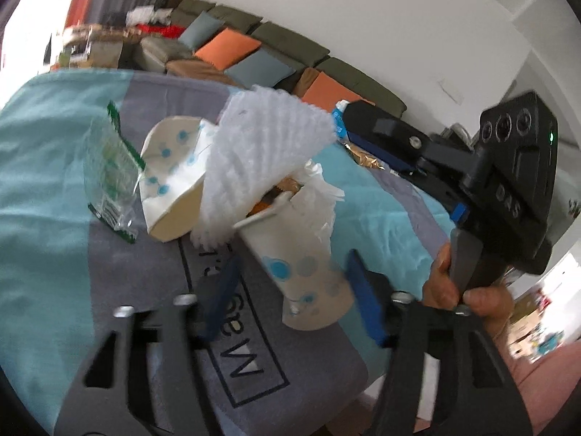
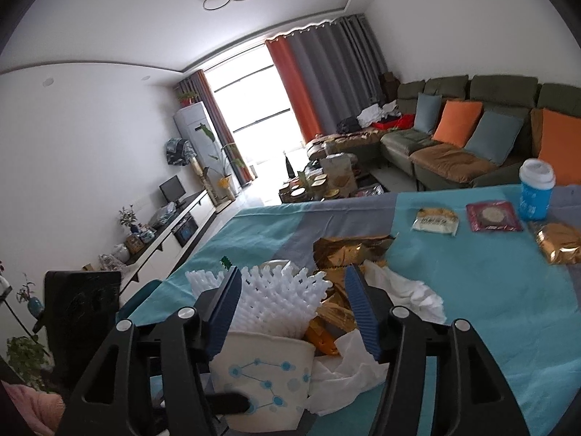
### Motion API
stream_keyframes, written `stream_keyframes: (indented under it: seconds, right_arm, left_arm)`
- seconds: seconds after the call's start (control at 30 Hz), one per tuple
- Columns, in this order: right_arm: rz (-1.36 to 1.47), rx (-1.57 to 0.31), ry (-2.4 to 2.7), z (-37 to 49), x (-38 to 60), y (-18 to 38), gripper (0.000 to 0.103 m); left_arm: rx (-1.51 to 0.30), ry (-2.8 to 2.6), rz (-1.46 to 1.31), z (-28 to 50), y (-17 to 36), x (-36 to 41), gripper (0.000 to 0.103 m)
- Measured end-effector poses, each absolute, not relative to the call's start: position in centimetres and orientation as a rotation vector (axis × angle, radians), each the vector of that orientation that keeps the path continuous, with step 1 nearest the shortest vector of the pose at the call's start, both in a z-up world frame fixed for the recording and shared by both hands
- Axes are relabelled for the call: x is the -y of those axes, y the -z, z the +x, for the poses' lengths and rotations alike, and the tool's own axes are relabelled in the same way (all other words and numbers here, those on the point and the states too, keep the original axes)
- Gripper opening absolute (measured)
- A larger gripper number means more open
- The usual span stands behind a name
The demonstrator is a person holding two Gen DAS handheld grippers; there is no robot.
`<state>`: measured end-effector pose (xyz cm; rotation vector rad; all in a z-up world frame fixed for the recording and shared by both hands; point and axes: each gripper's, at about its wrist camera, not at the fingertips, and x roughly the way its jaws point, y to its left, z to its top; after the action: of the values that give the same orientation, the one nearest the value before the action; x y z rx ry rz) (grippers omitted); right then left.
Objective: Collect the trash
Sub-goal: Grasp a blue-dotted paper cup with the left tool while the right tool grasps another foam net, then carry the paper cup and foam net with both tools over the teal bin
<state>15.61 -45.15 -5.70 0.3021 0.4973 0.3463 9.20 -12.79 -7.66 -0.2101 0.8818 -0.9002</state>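
A paper cup (image 1: 301, 265) printed with blue dots stands on the teal and grey tablecloth (image 1: 43, 167), stuffed with a white foam net (image 1: 261, 152), tissue and gold wrappers. My left gripper (image 1: 290, 299) is open with the cup between its blue fingers; a gap shows at the left pad. In the right wrist view the same cup (image 2: 261, 370) sits low between the fingers. My right gripper (image 2: 294, 305) is open around the foam net (image 2: 276, 298), its right pad apart from it. A second dotted cup (image 1: 170, 181) lies on its side, next to a clear green wrapper (image 1: 109, 174).
A gold wrapper (image 2: 348, 250) and crumpled tissue (image 2: 406, 290) lie behind the cup. Further right are a blue lidded cup (image 2: 536, 189), two flat packets (image 2: 435, 221) (image 2: 494, 216) and a gold packet (image 2: 559, 241). A sofa (image 2: 454, 152) stands beyond the table. A hand (image 1: 457, 290) grips the right handle.
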Motion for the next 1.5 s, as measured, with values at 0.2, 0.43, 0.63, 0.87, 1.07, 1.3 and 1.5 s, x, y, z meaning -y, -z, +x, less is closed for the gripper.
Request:
stream_keyframes:
  seconds: [0.2,0.43,0.63,0.87,1.07,1.3,1.5]
  right_arm:
    - [0.325,-0.531,-0.391,16.7,44.8,6.6,0.060]
    - [0.303,-0.548,-0.447,17.6,43.7,7.0,0.060]
    - [0.254,-0.562,-0.494,18.5,41.5,7.1,0.046]
    - [0.226,-0.562,-0.546,17.9,40.0,6.6,0.010]
    - [0.226,-0.520,-0.566,16.7,39.9,5.0,0.010]
    - [0.237,-0.486,-0.606,16.1,39.1,3.1,0.010]
    - [0.236,-0.491,-0.646,16.6,36.9,2.6,0.010]
  left_arm:
    - [-0.882,0.909,-0.264,9.6,7.8,11.1,0.045]
    - [-0.870,0.918,-0.251,9.1,7.7,9.2,0.038]
    - [-0.842,0.899,-0.237,8.1,7.2,7.0,0.036]
    - [-0.804,0.820,-0.186,7.0,6.3,3.4,0.036]
    - [-0.776,0.773,-0.174,6.5,5.9,0.1,0.036]
    - [-0.733,0.692,-0.192,5.8,5.8,-5.3,0.036]
    - [-0.701,0.585,-0.186,6.1,4.7,-8.1,0.036]
